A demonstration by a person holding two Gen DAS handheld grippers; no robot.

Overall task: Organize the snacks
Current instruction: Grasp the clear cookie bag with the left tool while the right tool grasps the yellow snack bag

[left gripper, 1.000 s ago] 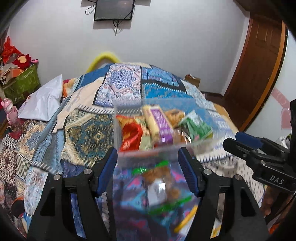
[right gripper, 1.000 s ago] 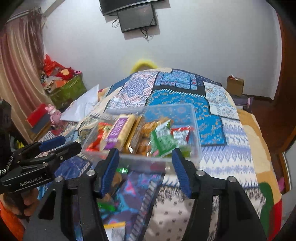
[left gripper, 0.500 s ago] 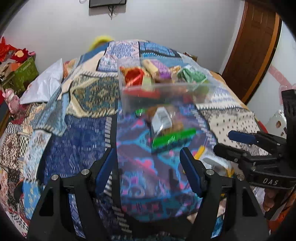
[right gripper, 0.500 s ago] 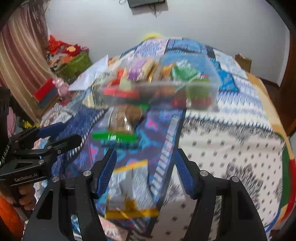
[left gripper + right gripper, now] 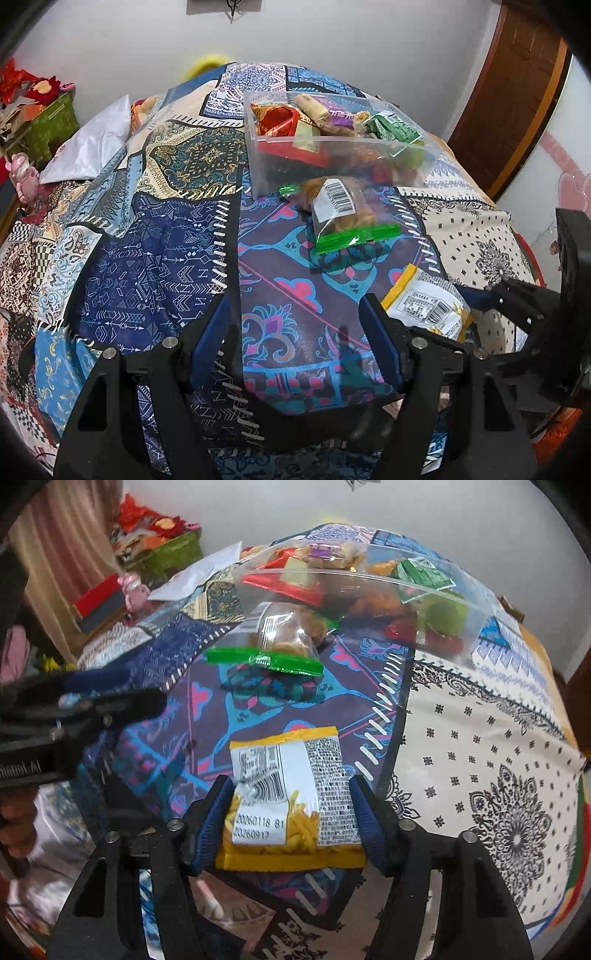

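Observation:
A clear plastic box (image 5: 266,158) full of snack packets sits on the patterned bedspread; it also shows in the right wrist view (image 5: 443,594). A clear bag of brown snacks with a green seal (image 5: 343,218) (image 5: 280,642) lies just in front of it. A yellow-edged packet of yellow sticks (image 5: 291,797) (image 5: 424,306) lies nearer. My right gripper (image 5: 291,819) is open with its blue pads either side of that packet. My left gripper (image 5: 295,339) is open and empty above bare bedspread, left of the yellow packet.
The bed's patchwork cover (image 5: 147,266) fills both views. A white pillow (image 5: 92,144) and a green basket of clutter (image 5: 44,125) lie at the far left. A brown door (image 5: 517,92) stands at the right.
Both grippers have pulled back and down from the clear box. The right gripper now straddles the yellow packet.

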